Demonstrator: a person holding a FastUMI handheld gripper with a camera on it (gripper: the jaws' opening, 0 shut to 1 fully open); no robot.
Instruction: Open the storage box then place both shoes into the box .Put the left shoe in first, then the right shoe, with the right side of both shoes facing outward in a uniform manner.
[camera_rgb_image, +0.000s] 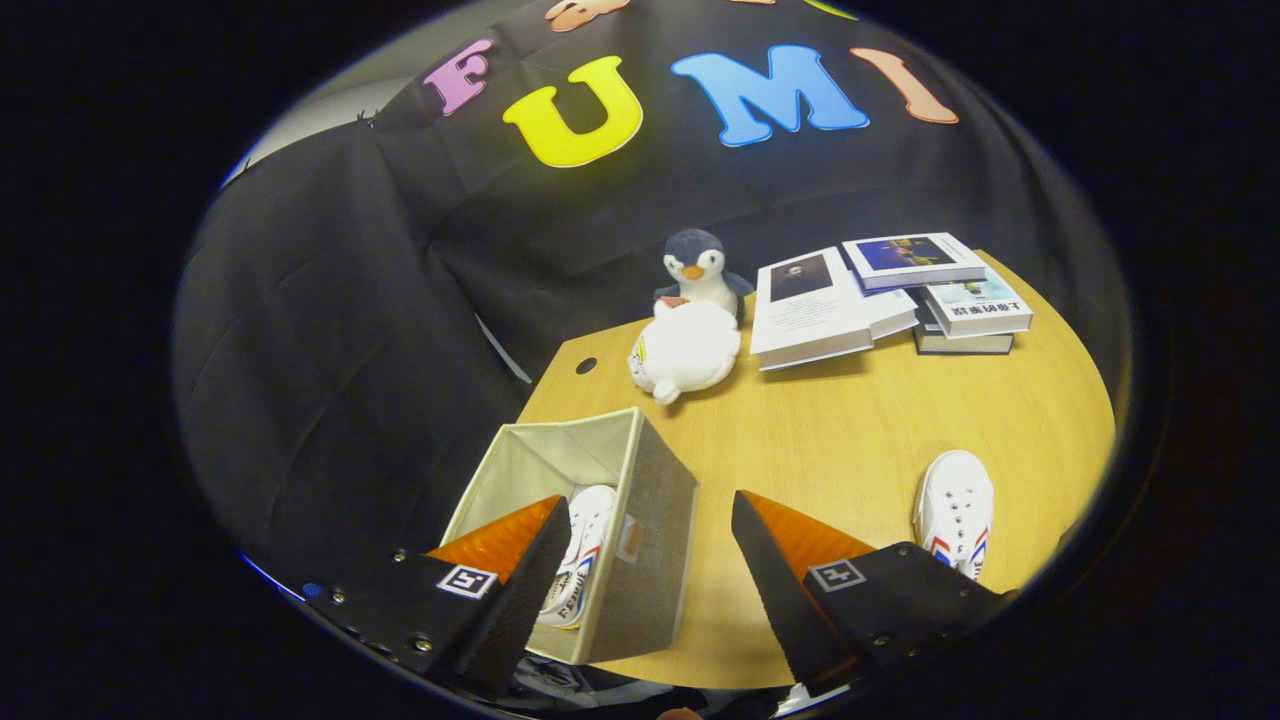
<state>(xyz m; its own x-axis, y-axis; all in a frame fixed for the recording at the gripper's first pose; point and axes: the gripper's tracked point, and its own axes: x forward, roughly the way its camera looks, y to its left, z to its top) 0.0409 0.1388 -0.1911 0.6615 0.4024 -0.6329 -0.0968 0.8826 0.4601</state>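
While the claw (650, 545) hangs wide open and empty, its left finger overlaps a square grey fabric box (640, 520) holding one white canvas shoe (585, 555). Another shoe (955, 510) lies right of the right finger on the wooden table (850, 430); beyond sit plush toys (690, 330) and stacked books (890, 295).

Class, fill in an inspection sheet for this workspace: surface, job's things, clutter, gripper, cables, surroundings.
Surface: wooden table, a round hole near its far corner.
Job's things: open box with one shoe inside; second shoe on the table, beyond the right finger.
Clutter: penguin, white plush, books at the far side.
Gripper: open, holding nothing, fingers either side of the box's near wall.
Cables: nothing seen.
Surroundings: black cloth wall.
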